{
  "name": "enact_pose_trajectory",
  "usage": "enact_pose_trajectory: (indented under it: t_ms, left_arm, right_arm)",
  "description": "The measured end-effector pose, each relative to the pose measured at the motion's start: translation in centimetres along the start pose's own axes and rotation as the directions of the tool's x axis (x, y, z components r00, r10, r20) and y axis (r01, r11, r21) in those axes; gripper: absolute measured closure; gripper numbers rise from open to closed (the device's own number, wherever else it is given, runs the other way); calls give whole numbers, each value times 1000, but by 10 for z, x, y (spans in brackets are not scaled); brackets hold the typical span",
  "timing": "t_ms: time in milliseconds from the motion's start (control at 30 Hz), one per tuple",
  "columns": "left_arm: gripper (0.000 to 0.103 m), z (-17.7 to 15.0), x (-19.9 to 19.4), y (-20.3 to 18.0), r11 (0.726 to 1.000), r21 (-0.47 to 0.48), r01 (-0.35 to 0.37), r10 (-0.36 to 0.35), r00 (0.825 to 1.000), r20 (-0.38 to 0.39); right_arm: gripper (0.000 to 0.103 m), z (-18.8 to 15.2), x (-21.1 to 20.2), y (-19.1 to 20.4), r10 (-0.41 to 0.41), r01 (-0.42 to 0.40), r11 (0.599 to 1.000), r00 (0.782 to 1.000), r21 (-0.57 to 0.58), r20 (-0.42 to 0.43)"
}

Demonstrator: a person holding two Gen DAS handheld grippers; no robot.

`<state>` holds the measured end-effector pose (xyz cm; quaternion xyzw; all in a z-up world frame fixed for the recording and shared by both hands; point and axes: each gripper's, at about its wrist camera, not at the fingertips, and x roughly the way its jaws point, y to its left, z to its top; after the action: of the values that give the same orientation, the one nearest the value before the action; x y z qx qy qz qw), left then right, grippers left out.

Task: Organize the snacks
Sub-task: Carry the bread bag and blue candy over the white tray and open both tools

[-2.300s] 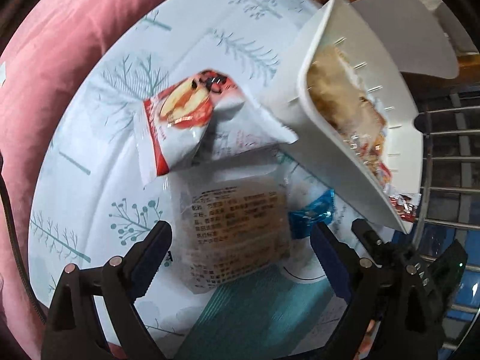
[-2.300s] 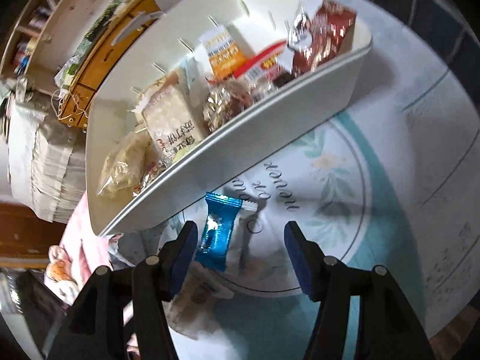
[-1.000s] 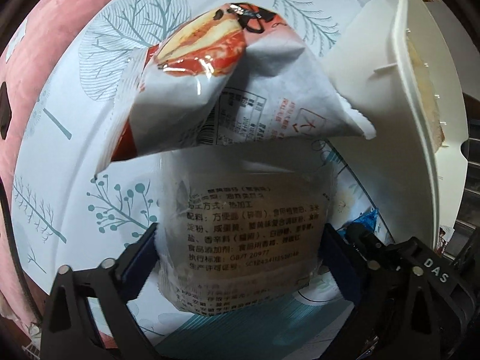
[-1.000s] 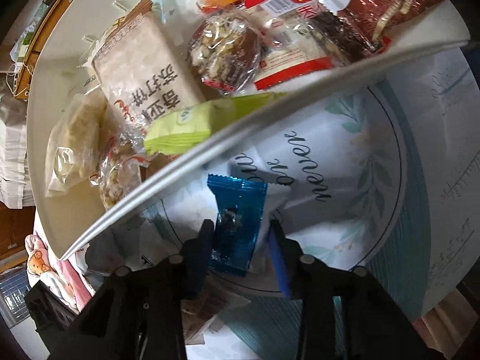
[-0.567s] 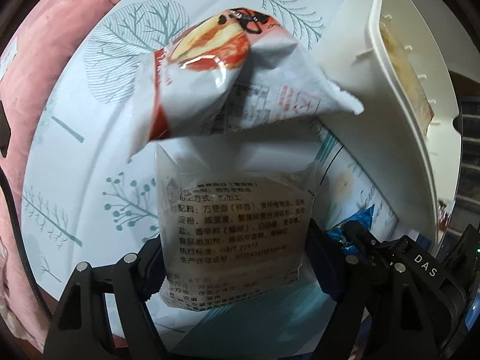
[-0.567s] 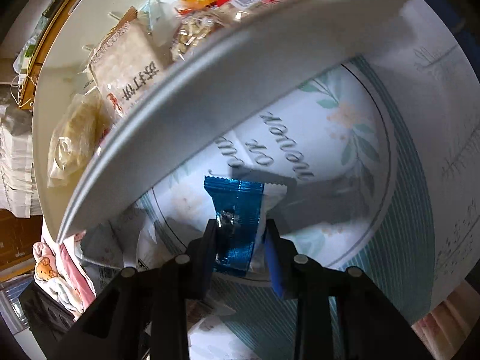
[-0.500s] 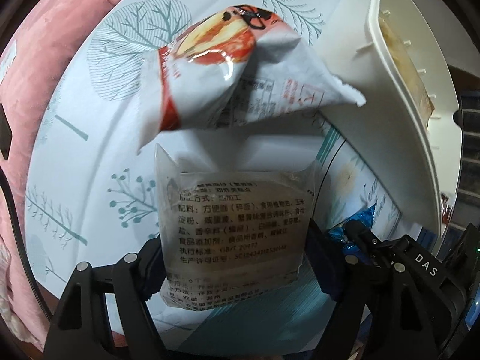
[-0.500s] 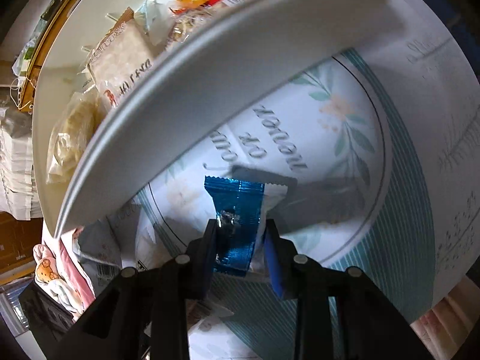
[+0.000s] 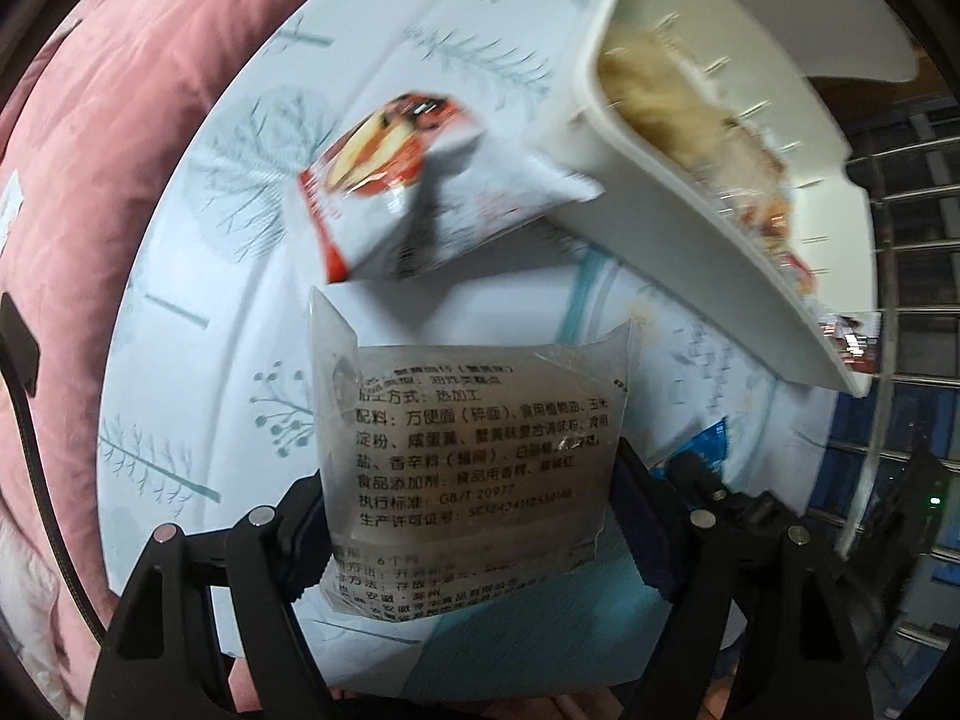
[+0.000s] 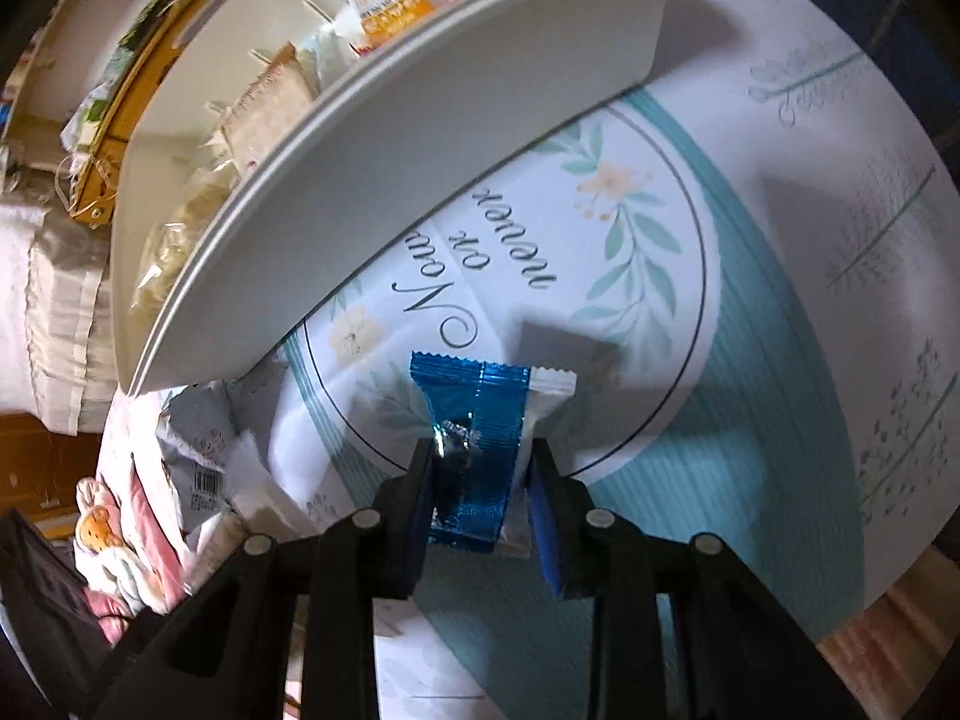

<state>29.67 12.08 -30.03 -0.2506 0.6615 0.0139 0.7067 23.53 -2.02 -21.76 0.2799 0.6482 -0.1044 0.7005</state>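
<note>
Left wrist view: the left gripper [image 9: 465,516] is clamped on a clear packet [image 9: 468,450] with black printed text facing the camera, its two fingers pressing the packet's lower sides. The packet looks raised off the printed cloth [image 9: 240,312] that covers the surface. Beyond it a red-and-white snack bag [image 9: 414,180] lies on the cloth, its far corner touching or tucked under the outer wall of the white bin [image 9: 678,216], which is blurred but already holds pale snacks. A pink cushion [image 9: 90,180] borders the cloth on the left. A sliver of blue wrapper shows at the lower right, beside the other tool.

Right wrist view: the right gripper [image 10: 483,480] is closed on a blue foil snack [image 10: 474,438], pinching its near half while the far end with a white sealed edge sticks out forward over the cloth's round leaf-and-lettering motif. The white bin's long wall curves across the upper left, and packets stand between the divider pegs inside.

Judgement: both snacks are grasped and the step in hand is carrying them to the bin. The next move calls for lifting each above the bin's rim, moving in over a free slot, and only then releasing. The two tools sit near each other, so going one at a time would avoid a knock.
</note>
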Motion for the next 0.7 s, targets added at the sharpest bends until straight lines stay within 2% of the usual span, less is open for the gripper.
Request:
enact_pose_trajectory:
  t_ms: [200, 400, 500, 700]
  left_arm:
    - [24, -9, -21, -3, 999, 2, 49, -49, 999, 21]
    - [24, -8, -48, -2, 996, 6, 87, -87, 991, 102]
    - [24, -2, -62, -9, 993, 53, 108, -116, 980, 164]
    - [23, 8, -85, -39, 972, 161, 172, -212, 937, 278]
  right_arm:
    - [74, 20, -34, -11, 5, 0, 997, 998, -72, 60]
    - [74, 30, -70, -11, 16, 9, 987, 989, -163, 150]
    - [74, 28, -82, -8, 37, 12, 974, 977, -225, 210]
    - [74, 39, -96, 1, 98, -15, 955, 958, -296, 269]
